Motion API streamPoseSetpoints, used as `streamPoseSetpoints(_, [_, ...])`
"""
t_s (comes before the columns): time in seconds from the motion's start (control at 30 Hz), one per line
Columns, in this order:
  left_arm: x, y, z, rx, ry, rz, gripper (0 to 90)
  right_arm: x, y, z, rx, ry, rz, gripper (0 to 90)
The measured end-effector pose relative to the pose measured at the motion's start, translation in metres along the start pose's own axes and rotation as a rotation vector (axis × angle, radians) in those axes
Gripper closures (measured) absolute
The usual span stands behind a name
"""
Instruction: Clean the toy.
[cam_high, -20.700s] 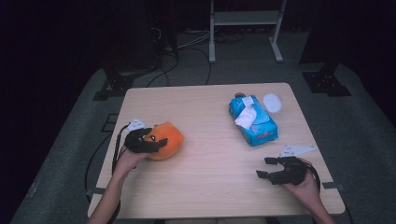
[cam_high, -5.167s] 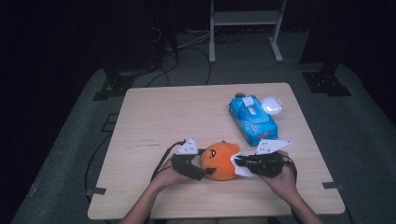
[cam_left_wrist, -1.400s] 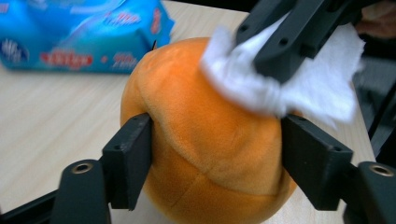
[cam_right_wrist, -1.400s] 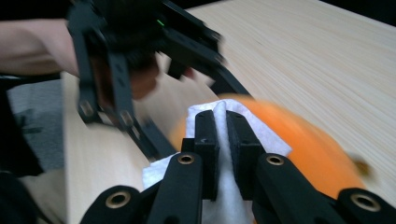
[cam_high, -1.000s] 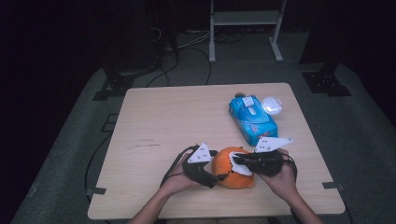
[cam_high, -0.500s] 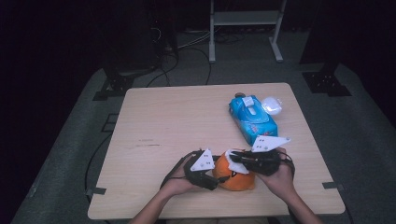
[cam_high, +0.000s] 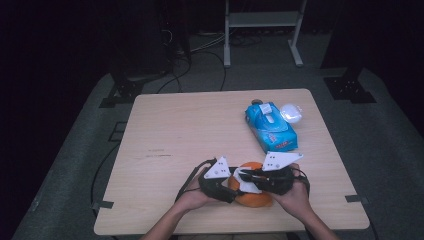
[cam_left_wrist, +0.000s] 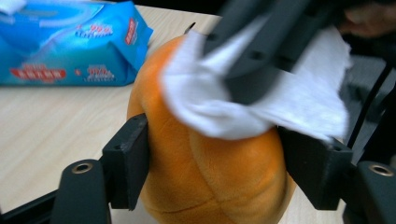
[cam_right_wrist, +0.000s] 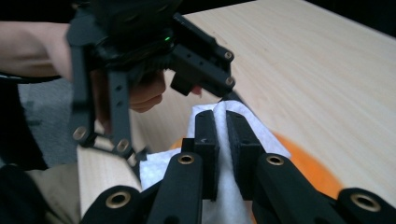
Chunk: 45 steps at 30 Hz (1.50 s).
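An orange plush ball (cam_high: 255, 200) sits near the table's front edge. My left gripper (cam_high: 227, 186) holds it from the left. Its jaws have just been closing and now press into both sides of the ball (cam_left_wrist: 205, 182). My right gripper (cam_high: 245, 177) comes in from the right, shut on a white wipe (cam_high: 250, 187). In the right gripper view the jaws (cam_right_wrist: 222, 135) pinch a fold of the wipe (cam_right_wrist: 233, 196) over the orange ball (cam_right_wrist: 306, 172). From the left gripper view the wipe (cam_left_wrist: 303, 102) lies on top of the ball.
A blue pack of wet wipes (cam_high: 271, 129) lies at the back right of the table, with a clear round lid (cam_high: 291, 112) beside it. The wooden table (cam_high: 190, 130) is bare to the left. A metal stand (cam_high: 262, 20) is behind the table.
My left gripper's jaws have closed in on the orange ball. My right gripper has slid the wipe a little leftward over the top of the ball.
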<state>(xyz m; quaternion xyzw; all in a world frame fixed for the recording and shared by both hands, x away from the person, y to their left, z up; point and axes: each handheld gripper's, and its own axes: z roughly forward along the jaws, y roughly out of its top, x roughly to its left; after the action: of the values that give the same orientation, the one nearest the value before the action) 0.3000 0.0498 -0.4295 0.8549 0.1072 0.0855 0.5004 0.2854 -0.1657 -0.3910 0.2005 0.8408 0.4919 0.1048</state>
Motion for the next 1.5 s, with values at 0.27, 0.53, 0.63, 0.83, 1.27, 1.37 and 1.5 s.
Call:
streamPoseSetpoints(0.27, [0.007, -0.006, 0.000, 0.000, -0.018, -0.035, 25.9, -0.027, -0.019, -0.023, 0.008, -0.073, 0.081, 83.2])
streamPoseSetpoints(0.53, [0.005, -0.003, 0.005, 0.022, -0.037, -0.090, 16.8, -0.004, -0.013, -0.012, 0.018, -0.013, 0.029, 83.2])
streamPoseSetpoints(0.63, [0.002, -0.002, 0.004, 0.029, -0.024, -0.062, 21.6, 0.006, -0.004, 0.001, 0.027, -0.007, -0.016, 83.2])
streamPoseSetpoints(0.83, [0.007, -0.011, 0.002, 0.017, -0.020, -0.088, 24.5, -0.002, -0.004, -0.004, 0.035, -0.063, -0.012, 83.2])
streamPoseSetpoints(1.27, [0.016, -0.010, 0.000, -0.003, -0.084, -0.094, 14.1, 0.002, -0.010, -0.006, 0.055, 0.013, -0.056, 83.1])
streamPoseSetpoints(1.37, [0.017, -0.013, -0.002, 0.011, -0.060, -0.077, 23.9, 0.006, -0.007, 0.002, 0.071, -0.002, -0.087, 83.1])
streamPoseSetpoints(1.5, [0.019, -0.018, -0.004, 0.006, -0.051, -0.107, 28.5, 0.000, -0.009, -0.008, 0.061, -0.058, -0.080, 83.1])
